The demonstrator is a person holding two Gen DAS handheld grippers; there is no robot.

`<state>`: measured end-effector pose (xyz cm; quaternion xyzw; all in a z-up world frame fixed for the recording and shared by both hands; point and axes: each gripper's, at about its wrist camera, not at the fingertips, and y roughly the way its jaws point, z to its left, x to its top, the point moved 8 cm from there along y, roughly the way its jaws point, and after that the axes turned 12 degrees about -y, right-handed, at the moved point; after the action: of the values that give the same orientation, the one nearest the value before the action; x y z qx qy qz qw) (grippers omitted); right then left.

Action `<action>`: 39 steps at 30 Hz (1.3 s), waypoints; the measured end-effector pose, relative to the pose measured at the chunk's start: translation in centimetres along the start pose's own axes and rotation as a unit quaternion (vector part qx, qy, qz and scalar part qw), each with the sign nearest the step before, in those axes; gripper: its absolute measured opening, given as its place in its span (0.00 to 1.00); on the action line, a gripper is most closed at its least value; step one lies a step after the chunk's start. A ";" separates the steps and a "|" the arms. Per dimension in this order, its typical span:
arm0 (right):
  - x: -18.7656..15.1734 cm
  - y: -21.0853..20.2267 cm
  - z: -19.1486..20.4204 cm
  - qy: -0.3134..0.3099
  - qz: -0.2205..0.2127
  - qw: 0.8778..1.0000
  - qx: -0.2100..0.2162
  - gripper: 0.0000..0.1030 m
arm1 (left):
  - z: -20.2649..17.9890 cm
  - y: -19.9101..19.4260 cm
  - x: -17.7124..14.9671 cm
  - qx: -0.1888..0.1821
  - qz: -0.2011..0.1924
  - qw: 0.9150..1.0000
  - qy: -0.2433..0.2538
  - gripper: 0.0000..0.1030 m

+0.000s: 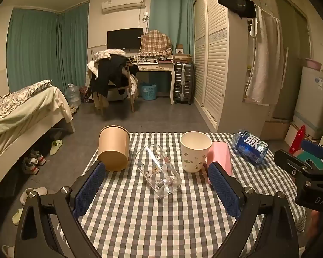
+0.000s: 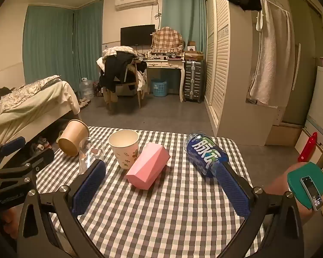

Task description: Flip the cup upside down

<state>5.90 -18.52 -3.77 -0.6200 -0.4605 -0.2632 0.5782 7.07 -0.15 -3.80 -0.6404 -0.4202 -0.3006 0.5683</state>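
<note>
Checked grey-and-white cloth covers the table (image 1: 161,225) in front of you, with a bedroom behind it: a bed (image 1: 21,107) on the left, a desk (image 1: 159,68) under teal curtains and a louvred wardrobe (image 1: 213,64) on the right. Your left gripper (image 1: 157,185) hangs above the near part of the table with its blue-padded fingers (image 1: 90,187) spread wide and nothing between them. Straight ahead of it, between the finger lines, the clear glass cup (image 1: 158,169) with small cartoon prints lies on its side, its thick base toward you and its mouth pointing away toward the far left. Behind the cup on the left, a brown paper tub (image 1: 114,148) lies tipped at the table's far corner. Behind it on the right, a white paper cup (image 1: 194,150) with a flower print stands upright, and a pink box (image 1: 220,157) sits just beside that. A blue drink bottle (image 1: 250,146) lies on its side farther right. Your right gripper (image 2: 161,185) is likewise spread apart and empty, held over the cloth on the pink box's side; in its view the blue bottle's lower end meets its right finger, though you cannot tell whether they touch. A green item with a phone-like device (image 2: 312,189) on it shows at the right edge.
</note>
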 end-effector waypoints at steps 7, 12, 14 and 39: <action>0.0 -0.1 0.1 0.002 0.001 1.000 0.003 1.00 | -0.1 -0.4 0.1 -0.006 -0.001 1.000 -0.004 0.96; -0.1 0.1 0.0 0.001 0.003 1.000 0.004 1.00 | 0.2 -0.4 0.0 -0.006 -0.006 1.000 -0.007 0.96; 0.0 0.3 0.3 0.001 0.004 1.000 0.004 1.00 | 0.3 -0.4 -0.1 -0.006 -0.004 1.000 -0.009 0.96; -0.1 -0.1 0.4 0.001 0.003 1.000 0.006 1.00 | 0.0 -0.3 -0.2 -0.003 -0.002 1.000 -0.005 0.96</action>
<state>5.69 -18.13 -3.87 -0.6177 -0.4597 -0.2591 0.5832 6.71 -0.23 -3.84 -0.6427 -0.4231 -0.3002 0.5637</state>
